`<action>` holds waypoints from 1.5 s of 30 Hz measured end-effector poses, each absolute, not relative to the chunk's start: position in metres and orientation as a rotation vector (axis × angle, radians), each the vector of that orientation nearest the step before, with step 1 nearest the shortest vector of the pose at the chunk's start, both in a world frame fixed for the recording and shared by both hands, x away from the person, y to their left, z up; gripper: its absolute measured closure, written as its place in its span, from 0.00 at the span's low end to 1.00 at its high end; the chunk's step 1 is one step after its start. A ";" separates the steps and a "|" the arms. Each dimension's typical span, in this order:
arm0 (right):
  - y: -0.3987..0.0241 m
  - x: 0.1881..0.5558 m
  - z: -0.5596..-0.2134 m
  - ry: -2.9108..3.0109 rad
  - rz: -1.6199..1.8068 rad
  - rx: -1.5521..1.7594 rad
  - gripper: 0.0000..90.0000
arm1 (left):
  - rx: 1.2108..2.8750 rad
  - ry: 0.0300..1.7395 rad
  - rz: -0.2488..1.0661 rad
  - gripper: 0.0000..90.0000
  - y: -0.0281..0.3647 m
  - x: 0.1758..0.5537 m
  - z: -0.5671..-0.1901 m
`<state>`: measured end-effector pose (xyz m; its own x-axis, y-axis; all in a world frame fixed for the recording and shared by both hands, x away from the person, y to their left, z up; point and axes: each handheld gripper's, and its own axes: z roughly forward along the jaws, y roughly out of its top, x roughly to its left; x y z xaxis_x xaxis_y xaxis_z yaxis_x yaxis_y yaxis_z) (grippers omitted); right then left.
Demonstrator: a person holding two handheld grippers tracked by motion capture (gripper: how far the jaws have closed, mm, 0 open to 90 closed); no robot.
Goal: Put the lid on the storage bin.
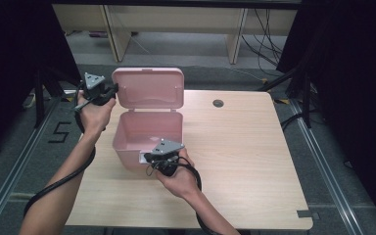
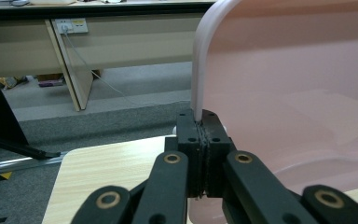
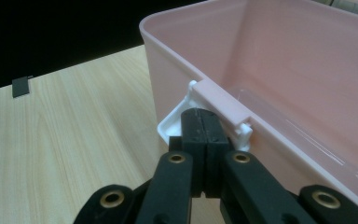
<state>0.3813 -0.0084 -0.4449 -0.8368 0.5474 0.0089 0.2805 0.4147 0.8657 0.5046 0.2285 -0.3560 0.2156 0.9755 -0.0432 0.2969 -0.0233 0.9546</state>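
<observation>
Grey carpet and the legs of pale office desks lie beyond a light wood-grain tabletop (image 1: 235, 147), which has a round cable hole (image 1: 218, 103) near its far edge. On the left part of that tabletop stands a pink plastic storage box (image 1: 127, 142), its hinged lid (image 1: 149, 88) swung up and standing nearly upright at the back, the inside empty as far as can be seen.

At the upper left of the high view, the left claw (image 1: 112, 89) meets the lid's left edge. In the left gripper view its jaws are pressed together on the lid's pale rounded rim (image 2: 198, 70), which rises straight up out of them. The left hand (image 1: 94, 113) grips the tool beside the box.

At the box's near wall sits the right claw (image 1: 149, 157), held by the right hand (image 1: 180, 177). In the right gripper view its jaws are closed tight just under the box's front rim, pinching the white latch (image 3: 175, 122) that hangs from a small pink hinge bar (image 3: 221, 105).

A black cable (image 1: 58, 183) trails from the left tool along the forearm.
</observation>
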 end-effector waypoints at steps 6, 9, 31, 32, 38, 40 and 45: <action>-0.008 0.381 -0.445 2.396 1.386 0.723 1.00 | 1.507 1.248 0.892 0.98 0.228 0.501 -0.358; -0.008 0.380 -0.445 2.410 1.386 0.743 1.00 | 1.506 1.244 0.895 0.98 0.228 0.499 -0.358; -0.008 0.381 -0.445 2.394 1.385 0.721 1.00 | 1.508 1.219 0.924 0.98 0.227 0.485 -0.361; -0.008 0.381 -0.445 2.394 1.385 0.722 1.00 | 1.510 1.218 0.926 0.98 0.227 0.484 -0.361; -0.009 0.380 -0.445 2.394 1.384 0.737 1.00 | 1.509 1.207 0.935 0.98 0.227 0.480 -0.363; -0.009 0.380 -0.445 2.392 1.387 0.742 1.00 | 1.510 1.204 0.937 0.98 0.228 0.478 -0.363; -0.009 0.380 -0.445 2.393 1.381 0.741 1.00 | 1.513 1.200 0.939 0.98 0.228 0.475 -0.364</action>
<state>0.3800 -0.0088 -0.4449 -0.8293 0.5586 0.0134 0.2910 0.4113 0.8638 0.4748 0.2279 -0.3644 0.2217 0.9751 0.0076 0.2414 -0.0625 0.9684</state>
